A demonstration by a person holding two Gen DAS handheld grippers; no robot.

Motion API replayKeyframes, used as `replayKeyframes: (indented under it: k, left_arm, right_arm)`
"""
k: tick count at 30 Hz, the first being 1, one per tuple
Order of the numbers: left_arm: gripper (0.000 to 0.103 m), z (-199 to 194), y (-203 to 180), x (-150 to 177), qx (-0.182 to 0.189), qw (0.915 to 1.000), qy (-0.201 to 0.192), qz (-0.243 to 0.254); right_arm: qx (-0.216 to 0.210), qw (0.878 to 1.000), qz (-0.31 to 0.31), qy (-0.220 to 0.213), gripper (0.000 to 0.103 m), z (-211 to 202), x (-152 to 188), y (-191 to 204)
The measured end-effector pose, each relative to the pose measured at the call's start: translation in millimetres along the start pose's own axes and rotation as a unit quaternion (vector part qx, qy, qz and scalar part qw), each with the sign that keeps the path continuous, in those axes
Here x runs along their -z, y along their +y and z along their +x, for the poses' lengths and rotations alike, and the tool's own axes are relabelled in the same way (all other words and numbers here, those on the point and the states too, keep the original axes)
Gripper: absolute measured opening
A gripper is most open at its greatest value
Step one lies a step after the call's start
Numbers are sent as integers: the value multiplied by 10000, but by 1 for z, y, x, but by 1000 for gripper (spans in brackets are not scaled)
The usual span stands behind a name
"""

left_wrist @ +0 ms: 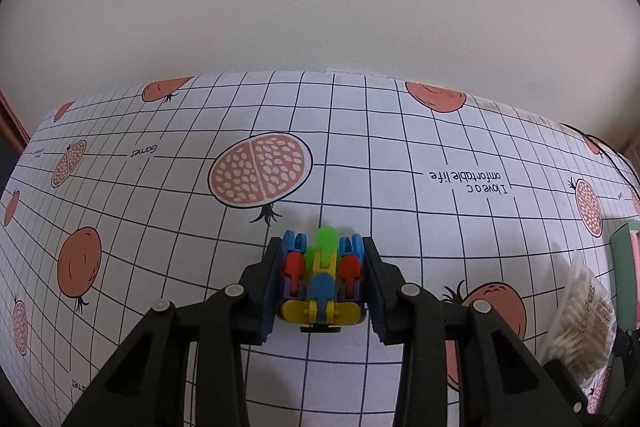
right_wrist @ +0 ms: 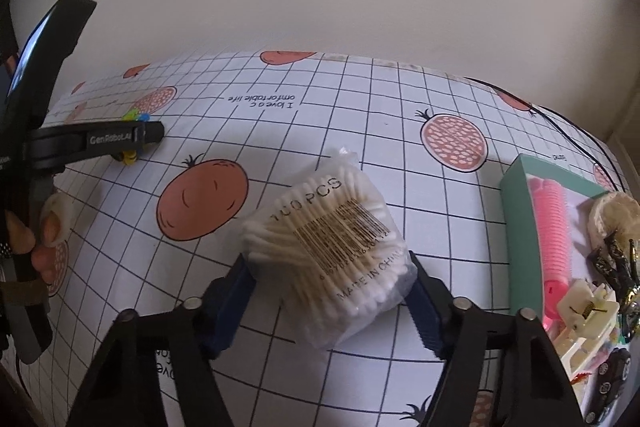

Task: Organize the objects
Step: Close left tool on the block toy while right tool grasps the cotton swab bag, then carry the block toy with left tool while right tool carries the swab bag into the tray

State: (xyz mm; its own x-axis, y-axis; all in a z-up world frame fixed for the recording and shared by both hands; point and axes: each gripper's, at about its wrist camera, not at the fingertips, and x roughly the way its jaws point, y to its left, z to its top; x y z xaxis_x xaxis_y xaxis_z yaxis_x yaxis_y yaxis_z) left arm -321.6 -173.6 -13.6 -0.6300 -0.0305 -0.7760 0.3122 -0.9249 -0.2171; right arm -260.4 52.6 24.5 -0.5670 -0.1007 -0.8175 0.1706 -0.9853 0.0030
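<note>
**Both grippers clamped on items, tray at right**

Left wrist view: left gripper (left_wrist: 323,279) has its 2 jaws pressed against the sides of a multicoloured plastic block toy (left_wrist: 322,281), holding it. Toy is blue, red, green, yellow, with a purple part on its left side; it sits at frame centre, low, touching or just above the tablecloth (left_wrist: 160,227), cannot tell which. Cloth is a white grid print with pomegranates and the text "I love a comfortable life". At 4 o'clock, near the frame edge, the cotton swab pack (left_wrist: 580,323) shows, with the green box tray (left_wrist: 620,267) just beyond it at 3 o'clock.

Right wrist view: right gripper (right_wrist: 332,287) is closed on the cotton swab pack, a clear bag marked "100 PCS" and "MADE IN CHINA" with a barcode. Blue pads (right_wrist: 228,307) touch both ends of the bag. Pack sits at centre, over the cloth. At 3 to 4 o'clock the green box tray holds a pink ribbed roller (right_wrist: 554,231), a cream claw clip (right_wrist: 584,311), a cream round item (right_wrist: 614,217) and black toy cars (right_wrist: 612,373). At 9 o'clock the left gripper is seen side-on, with the block toy peeking out at its tip. A person's fingers (right_wrist: 50,227) grip its handle at the left edge.
</note>
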Motion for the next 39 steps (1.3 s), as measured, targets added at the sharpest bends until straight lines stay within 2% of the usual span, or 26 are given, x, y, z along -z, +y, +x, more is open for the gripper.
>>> replayKeyframes:
  k: [14, 26, 39]
  left_arm:
    - [38, 0, 0, 1, -29, 10000, -40, 13]
    - [38, -3, -2, 3, -62, 10000, -23, -18]
    - [38, -8, -10, 8, -55, 9999, 80, -107]
  right_arm:
    - [43, 10000, 72, -30, 54, -1, -1, -6]
    - [18, 9999, 118, -20, 47, -2, -3, -8]
    - [-136, 9993, 312, -151, 46, -21, -10, -20]
